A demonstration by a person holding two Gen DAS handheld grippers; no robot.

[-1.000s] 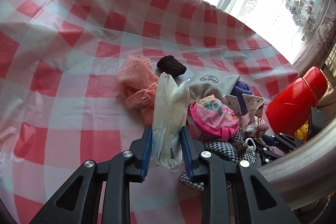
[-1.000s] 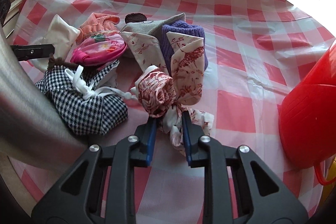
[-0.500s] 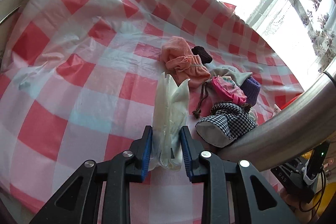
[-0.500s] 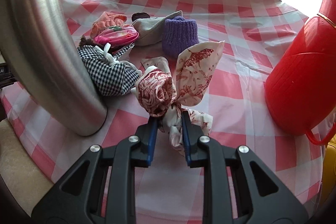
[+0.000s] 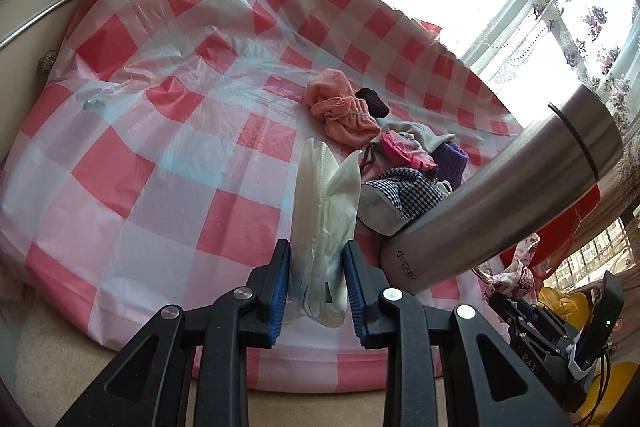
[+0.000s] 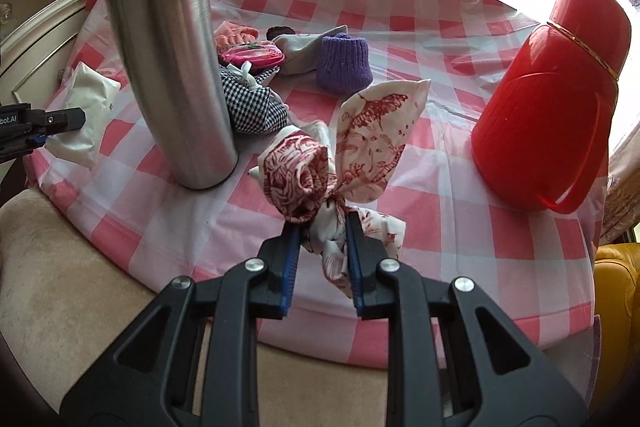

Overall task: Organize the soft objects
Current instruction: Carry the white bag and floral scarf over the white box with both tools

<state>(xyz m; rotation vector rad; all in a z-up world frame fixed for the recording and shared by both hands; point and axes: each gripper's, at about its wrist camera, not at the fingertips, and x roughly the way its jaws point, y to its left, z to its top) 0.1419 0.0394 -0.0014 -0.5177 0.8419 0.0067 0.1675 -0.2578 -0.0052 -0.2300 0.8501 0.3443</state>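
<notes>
Fabric is filling both tools: the left gripper (image 5: 316, 283) is pinching a white plastic-wrapped packet (image 5: 324, 211) upright, its long axis running along the fingers, while the right gripper (image 6: 322, 259) is clamping a red-printed cloth bow (image 6: 344, 151). Only the right view is showing the red thermos (image 6: 552, 99) beside the bow; the remaining sock pile (image 5: 384, 147) is lying just right of the packet.

- Steel flask (image 6: 168, 67) standing near table (image 6: 460, 211) front edge, left of held cloth bundle (image 6: 340, 163)
- Heap of soft items (image 6: 280, 67) behind flask
- Jug (image 6: 552, 99) on far right
- Packet (image 6: 86, 115) on far left
</notes>
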